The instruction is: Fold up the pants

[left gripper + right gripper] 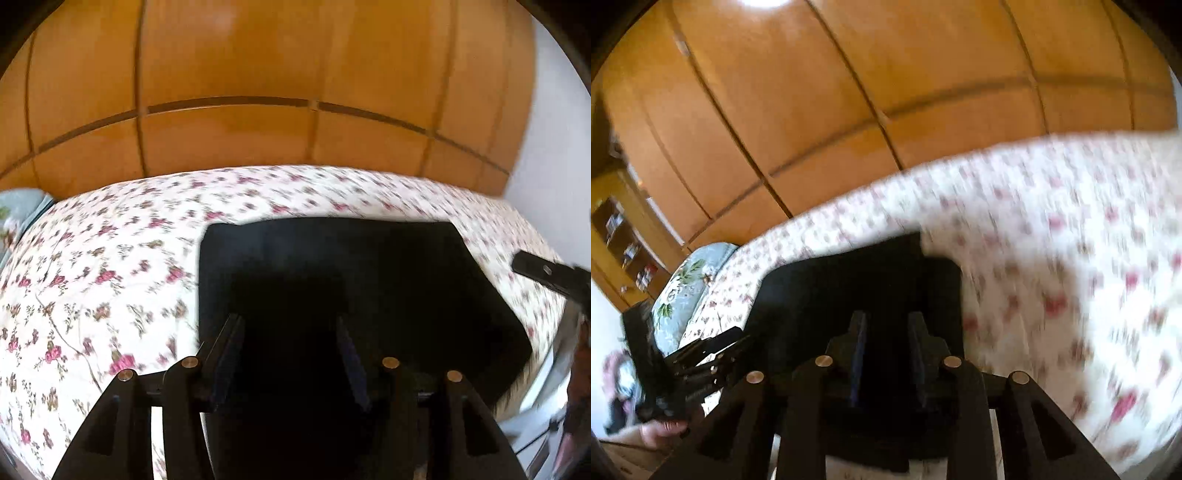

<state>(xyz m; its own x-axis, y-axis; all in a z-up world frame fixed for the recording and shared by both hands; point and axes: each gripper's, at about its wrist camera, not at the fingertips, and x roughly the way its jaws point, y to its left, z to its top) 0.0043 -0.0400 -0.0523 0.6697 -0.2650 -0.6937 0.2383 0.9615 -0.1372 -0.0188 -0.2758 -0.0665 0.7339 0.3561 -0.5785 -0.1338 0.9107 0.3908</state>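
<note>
The black pants [332, 273] lie folded into a flat block on the flowered bedspread [103, 280], near the bed's front edge. My left gripper [290, 321] is open, its jaws wide apart, above the near part of the pants with nothing between them. My right gripper [886, 321] is open with a narrower gap, over the pants [849, 280] in the right wrist view. Its finger tip [532, 267] shows at the right edge of the left wrist view. The left gripper also shows at the lower left of the right wrist view [701, 354]. Both views are blurred.
A wooden wardrobe [258, 74] stands behind the bed. A light blue flowered pillow [683, 291] lies at the bed's left end. Shelves with small items [624, 243] stand far left. A white wall [554, 129] is on the right.
</note>
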